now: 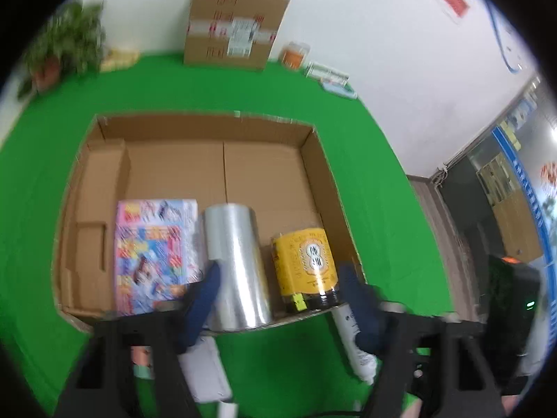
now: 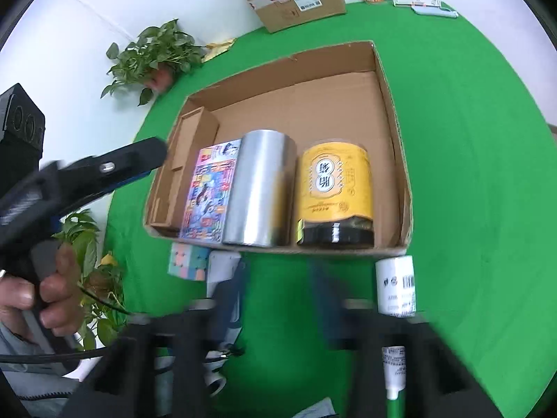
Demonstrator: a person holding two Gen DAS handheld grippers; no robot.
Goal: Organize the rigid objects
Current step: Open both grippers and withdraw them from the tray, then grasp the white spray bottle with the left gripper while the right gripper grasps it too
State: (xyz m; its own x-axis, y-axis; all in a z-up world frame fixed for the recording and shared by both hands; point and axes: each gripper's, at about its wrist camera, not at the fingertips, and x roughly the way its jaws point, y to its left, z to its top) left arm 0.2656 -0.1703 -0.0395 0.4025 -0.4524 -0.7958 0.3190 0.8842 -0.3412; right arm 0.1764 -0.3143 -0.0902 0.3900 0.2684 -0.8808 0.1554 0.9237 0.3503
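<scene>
An open cardboard box (image 1: 315,160) lies on the green table. Along its near wall lie a colourful picture book (image 1: 153,254), a silver cylinder (image 1: 236,264) and a yellow-labelled jar (image 1: 306,264). My left gripper (image 1: 278,275) hovers over the box's near edge, blurred, its blue fingertips (image 1: 209,285) apart and holding nothing. My right gripper (image 2: 280,282) hangs over bare green cloth in front of the box, also blurred, open and empty. A white bottle (image 2: 397,285) lies just outside the near wall. A pastel cube (image 2: 189,261) and a small white box (image 2: 222,268) sit to its left.
A taped carton (image 1: 236,31), an orange jar (image 1: 296,54) and a potted plant (image 1: 66,45) stand along the back wall. A hand (image 2: 52,296) holds the left gripper at the left of the right wrist view. A green-capped tube (image 2: 395,383) lies close below.
</scene>
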